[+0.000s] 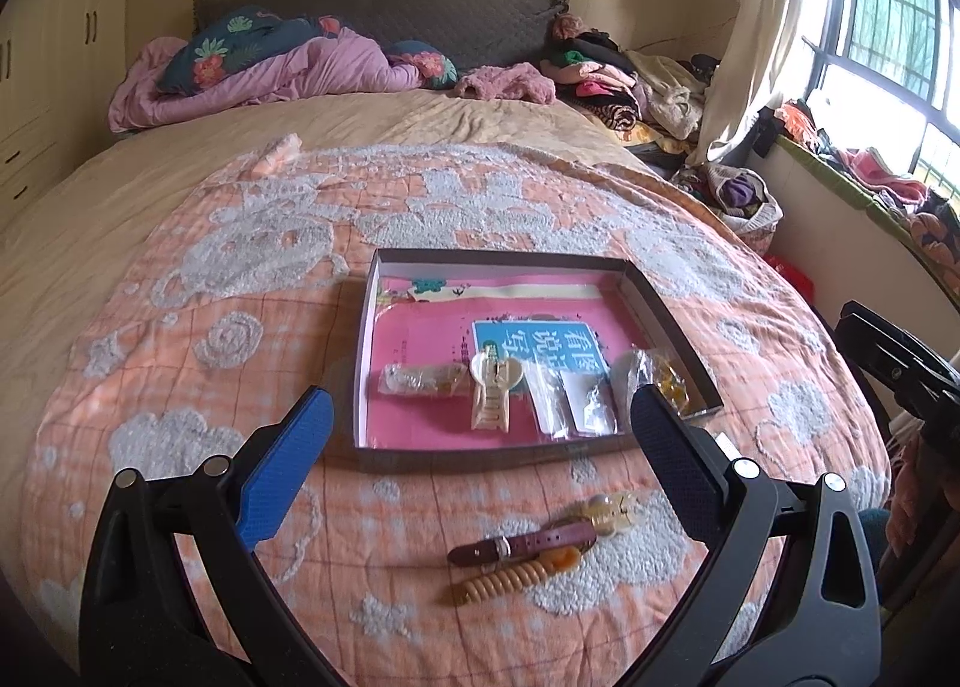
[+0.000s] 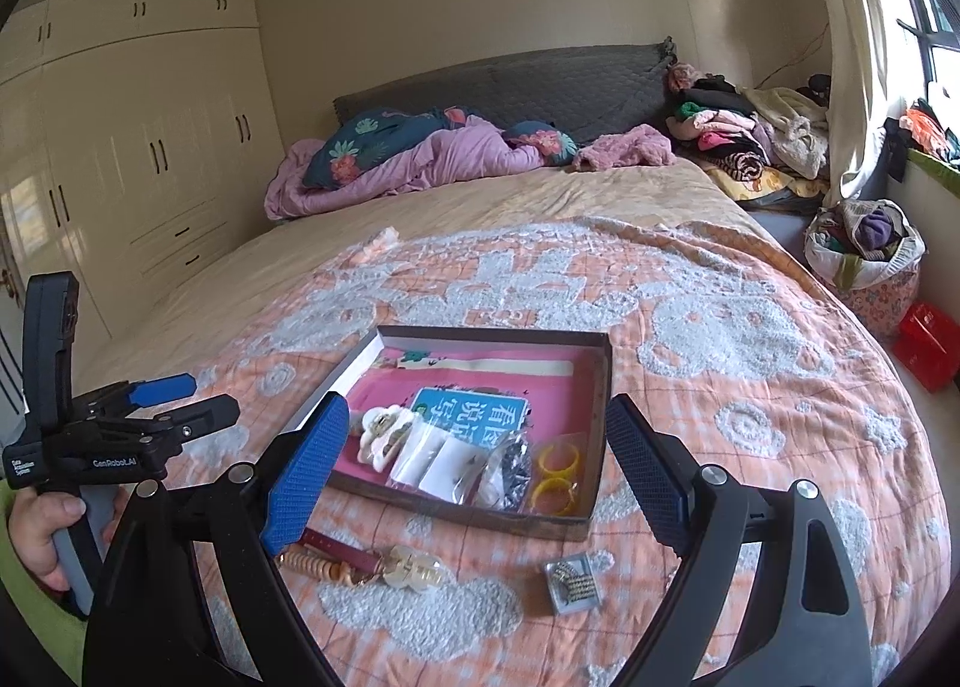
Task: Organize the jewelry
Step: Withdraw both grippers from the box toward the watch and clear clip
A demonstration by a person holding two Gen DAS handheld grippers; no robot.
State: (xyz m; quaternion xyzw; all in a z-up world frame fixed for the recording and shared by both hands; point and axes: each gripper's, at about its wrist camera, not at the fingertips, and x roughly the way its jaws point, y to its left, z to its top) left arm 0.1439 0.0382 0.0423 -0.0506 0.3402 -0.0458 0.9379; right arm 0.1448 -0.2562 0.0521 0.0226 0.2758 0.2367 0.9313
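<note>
While jaws of both the left gripper (image 1: pixel 480 423) and right gripper (image 2: pixel 480 447) stand wide and empty, risk snagging bedspread (image 1: pixel 180 327) grabbing watch (image 1: pixel 522 543), clips beside tray (image 1: pixel 366 363).

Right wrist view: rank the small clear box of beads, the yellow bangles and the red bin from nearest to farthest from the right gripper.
1. small clear box of beads, on the blanket just ahead of the right gripper
2. yellow bangles, in the tray's near right corner
3. red bin, on the floor far right
</note>
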